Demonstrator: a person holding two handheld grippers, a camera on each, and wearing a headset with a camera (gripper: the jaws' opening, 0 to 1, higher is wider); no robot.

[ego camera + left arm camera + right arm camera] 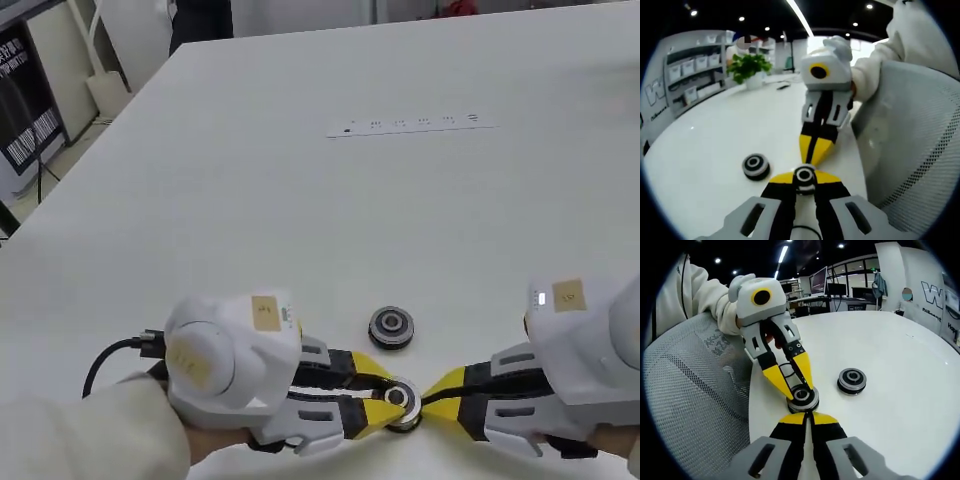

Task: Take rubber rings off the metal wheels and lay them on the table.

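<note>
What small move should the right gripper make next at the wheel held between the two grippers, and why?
Probably pull the right gripper back gently, to peel the rubber ring off. The left gripper is shut on the wheel, and the right one's jaws are together at the ring's edge, seemingly pinching it. The ring is not yet off.

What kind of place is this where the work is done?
Probably an office or lab workroom: shelves with storage bins, a potted plant, computer monitors on a far desk, and a mesh office chair beside the white table.
</note>
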